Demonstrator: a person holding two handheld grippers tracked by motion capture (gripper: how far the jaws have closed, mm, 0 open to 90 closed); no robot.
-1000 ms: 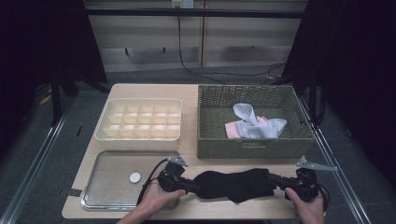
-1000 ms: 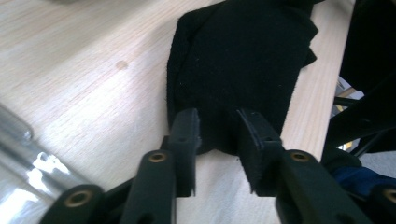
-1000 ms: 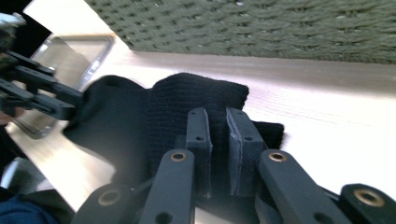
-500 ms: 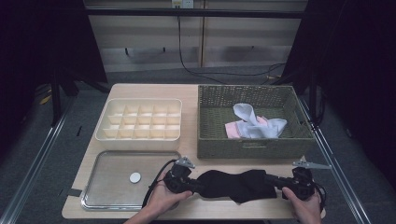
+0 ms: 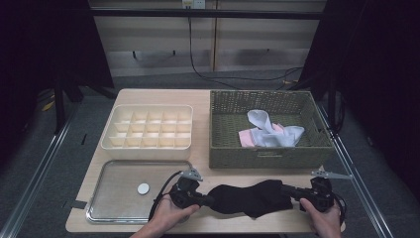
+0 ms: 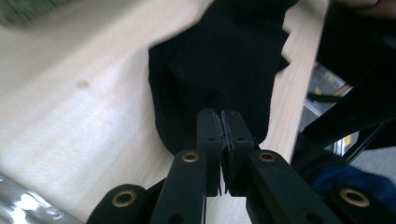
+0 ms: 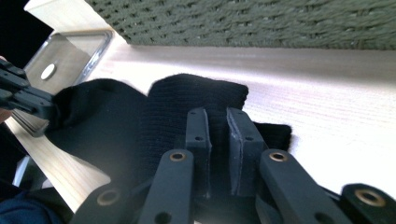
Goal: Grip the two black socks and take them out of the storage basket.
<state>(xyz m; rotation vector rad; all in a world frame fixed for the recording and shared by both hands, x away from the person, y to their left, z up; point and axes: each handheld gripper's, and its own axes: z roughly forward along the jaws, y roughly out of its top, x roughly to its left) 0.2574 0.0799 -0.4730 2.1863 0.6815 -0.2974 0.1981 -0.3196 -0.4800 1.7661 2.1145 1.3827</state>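
High view: the black sock lies on the tabletop near its front edge, long axis left to right, between the left gripper and right gripper.

Left gripper view: its jaws, just closing, now pinch the sock's end.

Right gripper view: its jaws clamp the other end, unchanged from before.

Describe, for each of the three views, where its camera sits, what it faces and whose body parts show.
High view: above the table's near edge, facing down; both hands, left tool, right tool.
Left gripper view: on the left tool, facing the black sock.
Right gripper view: on the right tool, facing the wicker basket.
All share the sock.
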